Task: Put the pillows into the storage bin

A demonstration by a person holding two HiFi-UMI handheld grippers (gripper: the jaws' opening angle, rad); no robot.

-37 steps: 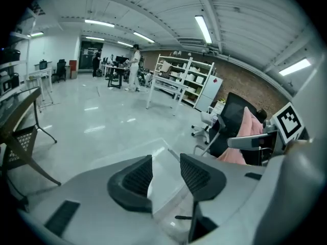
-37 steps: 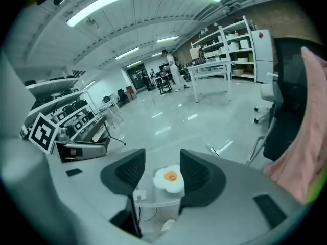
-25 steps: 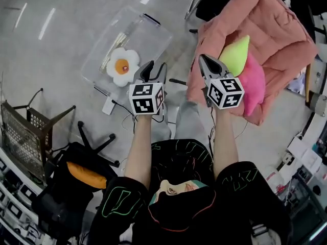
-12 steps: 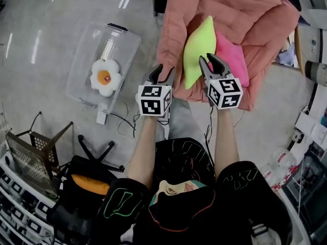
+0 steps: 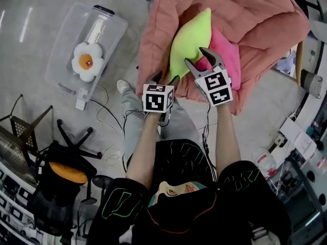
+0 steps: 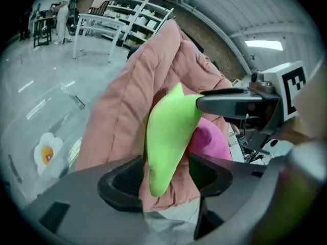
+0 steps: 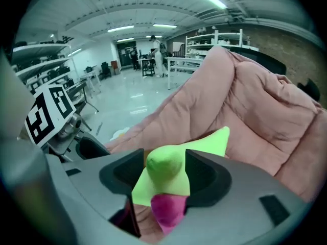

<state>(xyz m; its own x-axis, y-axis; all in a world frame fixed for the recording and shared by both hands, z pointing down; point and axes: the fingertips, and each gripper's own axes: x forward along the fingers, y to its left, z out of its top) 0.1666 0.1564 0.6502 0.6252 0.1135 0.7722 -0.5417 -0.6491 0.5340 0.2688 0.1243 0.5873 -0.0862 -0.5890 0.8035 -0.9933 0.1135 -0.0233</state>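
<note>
no legible words, brands or numbers, only black-and-white square markers on the left tool (image 5: pixel 164 77), and right tool (image 5: pixel 195 56)

The lime-green pillow (image 5: pixel 190 42) overlaps pink pillow (image 5: pixel 228 55) (both outside), egg-shaped pillow (image 5: pixel 86 61) lies in clear storage bin (image 5: pixel 60 60)

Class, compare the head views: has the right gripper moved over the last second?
Yes. The right gripper has moved from beside the green pillow onto it; its jaws, just opening, straddle a corner.

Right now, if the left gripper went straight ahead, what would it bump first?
Probably the green pillow: its lower corner lines up between the jaws of the left gripper, which have just been opening and don't press it. Depth is unclear.
</note>
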